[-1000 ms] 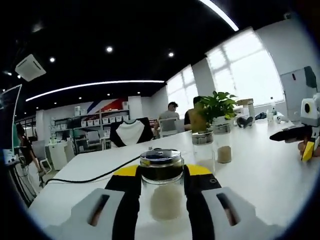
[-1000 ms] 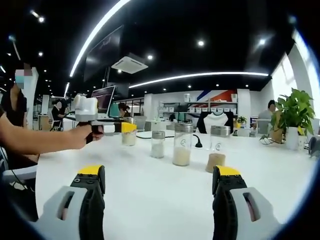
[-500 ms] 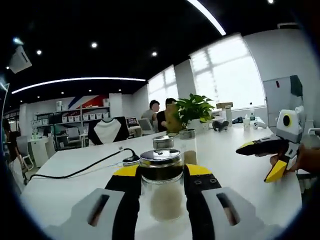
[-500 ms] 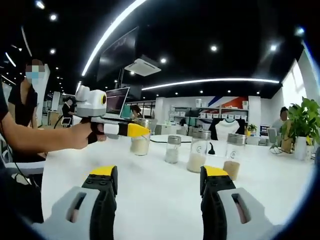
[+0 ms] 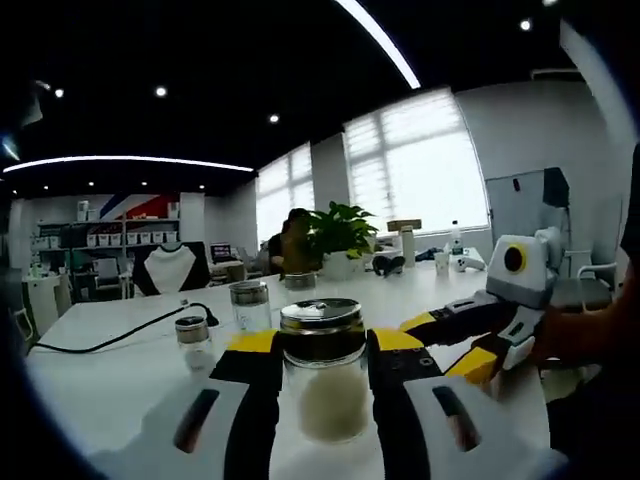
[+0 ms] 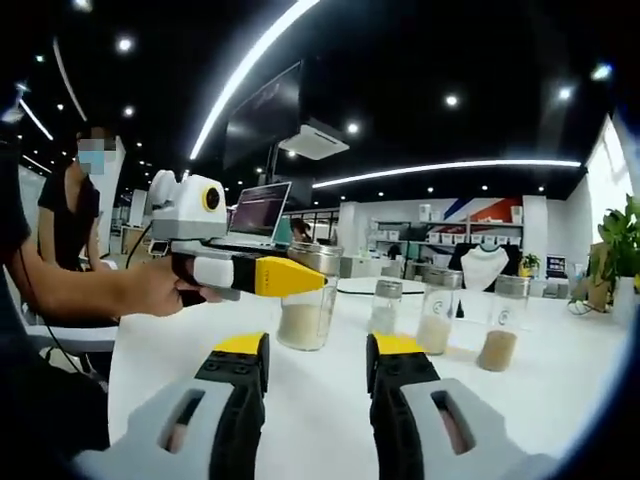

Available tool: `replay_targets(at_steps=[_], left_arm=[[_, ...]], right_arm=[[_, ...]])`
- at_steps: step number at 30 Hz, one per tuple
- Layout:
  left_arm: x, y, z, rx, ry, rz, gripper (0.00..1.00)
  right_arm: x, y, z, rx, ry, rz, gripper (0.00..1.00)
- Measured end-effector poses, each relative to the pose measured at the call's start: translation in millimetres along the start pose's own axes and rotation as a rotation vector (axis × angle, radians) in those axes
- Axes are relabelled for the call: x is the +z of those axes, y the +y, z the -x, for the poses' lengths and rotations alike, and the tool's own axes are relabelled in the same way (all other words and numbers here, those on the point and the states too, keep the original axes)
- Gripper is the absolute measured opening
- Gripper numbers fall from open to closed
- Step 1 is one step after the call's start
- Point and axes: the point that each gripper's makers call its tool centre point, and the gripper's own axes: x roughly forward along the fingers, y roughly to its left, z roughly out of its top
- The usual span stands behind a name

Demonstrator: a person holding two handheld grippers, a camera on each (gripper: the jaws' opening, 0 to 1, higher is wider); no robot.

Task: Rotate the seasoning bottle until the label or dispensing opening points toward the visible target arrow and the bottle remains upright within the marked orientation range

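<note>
In the left gripper view, the left hand-held gripper (image 5: 322, 358) is covering both flanks of the seasoning bottle (image 5: 322, 375), so its label and dispensing opening are staying out of sight, and the picture's lower edge is cutting off its base. The right hand-held gripper (image 5: 452, 345) is running off toward the right edge. In the right gripper view, the left hand-held gripper (image 6: 290, 276) is hiding part of the bottle (image 6: 307, 312). Markings on the far jars (image 6: 437, 322) are reading too small to tell.
</note>
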Motion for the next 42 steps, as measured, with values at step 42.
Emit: replay_targets(at_steps=[42], left_arm=[[14.3, -39.3, 19, 0.188, -0.134, 0.095, 0.35]], right_arm=[[5.4, 24, -21, -0.200, 0.019, -0.008, 0.30]])
